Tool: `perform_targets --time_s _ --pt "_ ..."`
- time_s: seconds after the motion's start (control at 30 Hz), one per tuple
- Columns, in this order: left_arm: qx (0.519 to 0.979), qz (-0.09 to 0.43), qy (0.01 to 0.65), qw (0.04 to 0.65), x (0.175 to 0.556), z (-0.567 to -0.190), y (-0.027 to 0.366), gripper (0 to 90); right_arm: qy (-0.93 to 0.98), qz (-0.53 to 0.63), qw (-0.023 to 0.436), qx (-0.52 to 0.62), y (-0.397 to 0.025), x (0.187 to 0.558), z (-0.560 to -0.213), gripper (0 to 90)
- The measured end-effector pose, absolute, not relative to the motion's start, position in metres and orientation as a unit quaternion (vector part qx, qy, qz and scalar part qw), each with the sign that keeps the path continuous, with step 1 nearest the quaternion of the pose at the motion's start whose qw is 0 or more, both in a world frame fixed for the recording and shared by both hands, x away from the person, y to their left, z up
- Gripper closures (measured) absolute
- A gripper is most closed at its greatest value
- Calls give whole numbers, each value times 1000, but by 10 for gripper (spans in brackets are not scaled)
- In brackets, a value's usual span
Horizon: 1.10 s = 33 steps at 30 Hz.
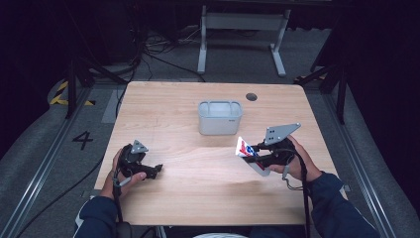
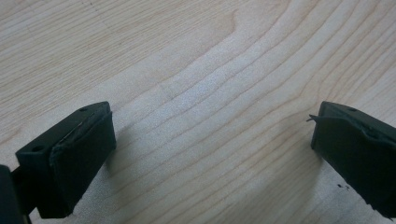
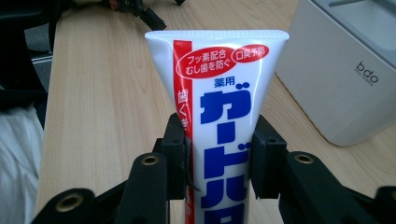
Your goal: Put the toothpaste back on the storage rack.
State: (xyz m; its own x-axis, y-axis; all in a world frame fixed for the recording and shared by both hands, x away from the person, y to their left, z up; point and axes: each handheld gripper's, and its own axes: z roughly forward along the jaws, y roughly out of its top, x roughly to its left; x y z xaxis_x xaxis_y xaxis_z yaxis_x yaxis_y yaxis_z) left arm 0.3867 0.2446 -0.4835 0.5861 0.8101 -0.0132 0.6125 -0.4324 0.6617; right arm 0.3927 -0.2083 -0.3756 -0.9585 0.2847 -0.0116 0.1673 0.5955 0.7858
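Meanwhile right tool (image 1: 252,153) clamps toothpaste tube (image 3: 223,107); left tool (image 1: 153,170) rests gaping.

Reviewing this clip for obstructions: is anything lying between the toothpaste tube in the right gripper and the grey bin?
Nothing visible does. The right gripper is shut on the toothpaste tube, and only bare table lies between it and the grey bin. The left gripper rests open at the table's far side, well off that path.
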Motion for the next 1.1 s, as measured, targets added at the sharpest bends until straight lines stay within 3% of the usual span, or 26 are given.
perform_targets --time_s 1.1 --pt "832 155 428 318 387 -484 244 2 852 493 124 122 -186 399 -331 645"
